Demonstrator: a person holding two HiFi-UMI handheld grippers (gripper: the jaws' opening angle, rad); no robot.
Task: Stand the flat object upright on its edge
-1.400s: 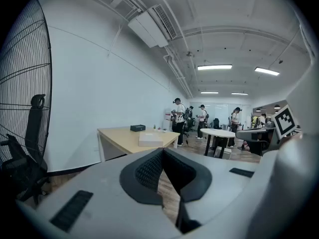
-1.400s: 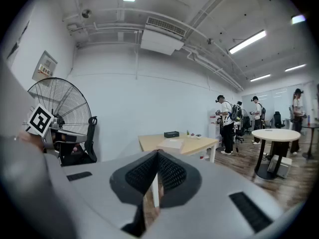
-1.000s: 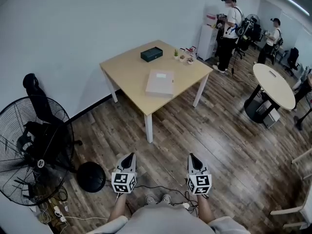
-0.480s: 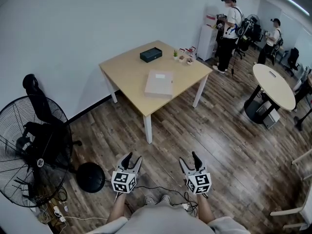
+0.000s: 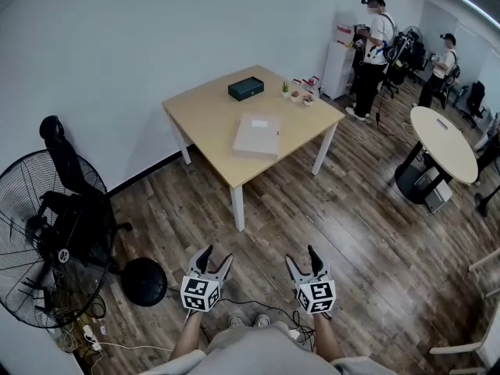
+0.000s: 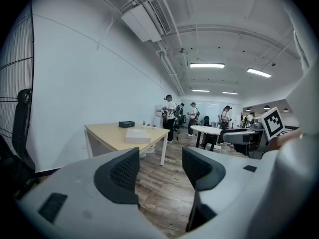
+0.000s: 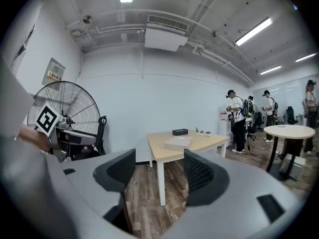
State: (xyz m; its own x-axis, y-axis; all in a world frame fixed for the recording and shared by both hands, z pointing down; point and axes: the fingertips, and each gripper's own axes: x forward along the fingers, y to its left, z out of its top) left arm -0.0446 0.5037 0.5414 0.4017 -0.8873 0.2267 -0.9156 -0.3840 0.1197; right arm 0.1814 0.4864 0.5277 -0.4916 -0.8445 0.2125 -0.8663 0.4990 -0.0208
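Flat object: a pale, shallow box [image 5: 257, 135] lies flat and untouched on the wooden table [image 5: 205, 108], close to its 5 o'clock edge.
Neighbours: a dark box [image 5: 245, 88] between 11 and 12 o'clock of it; small pots [image 5: 297, 94] at 1 o'clock.
Left gripper [image 5: 216, 256]: well apart from the table, at 6 o'clock of the box; jaws have just been opening and stand spread, with nothing between them.
Right gripper [image 5: 301, 256]: beside the left one, jaws spread, empty.
Risk: levering one side up may skid the box over the near edge; a one-sided push would likely cause it.
Underfoot: a floor cable [image 5: 251, 301] could catch a step.
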